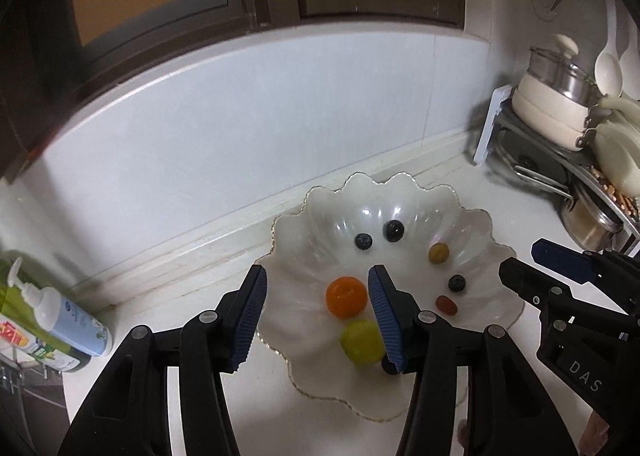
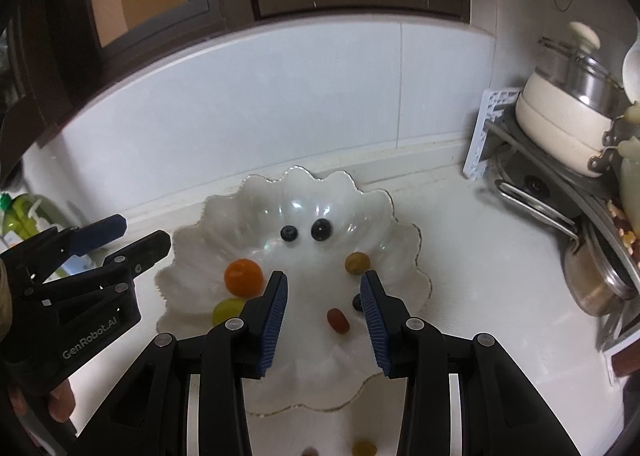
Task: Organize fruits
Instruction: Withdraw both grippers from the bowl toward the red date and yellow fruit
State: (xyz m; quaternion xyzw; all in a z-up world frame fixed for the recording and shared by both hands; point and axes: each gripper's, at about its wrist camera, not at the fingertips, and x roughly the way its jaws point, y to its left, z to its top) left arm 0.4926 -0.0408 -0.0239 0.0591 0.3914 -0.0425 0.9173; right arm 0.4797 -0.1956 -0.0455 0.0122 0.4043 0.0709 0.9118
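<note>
Fruit gathering, in progress: left gripper (image 1: pixel 318 320) and right gripper (image 2: pixel 324 320), jaws open and empty, hover above the scalloped bowl (image 2: pixel 404 280), frame centre, holding 7 fruits. Next: retrieve the yellow fruit (image 2: pixel 364 448) on the worktop, bottom edge.

home kitchen: stacked pots (image 1: pixel 560 103), tiled counter (image 2: pixel 480 256)

Seven fruits lie in the scalloped bowl (image 1: pixel 472 228) on the counter (image 1: pixel 500 191), pots (image 1: pixel 560 111) to its right.
</note>
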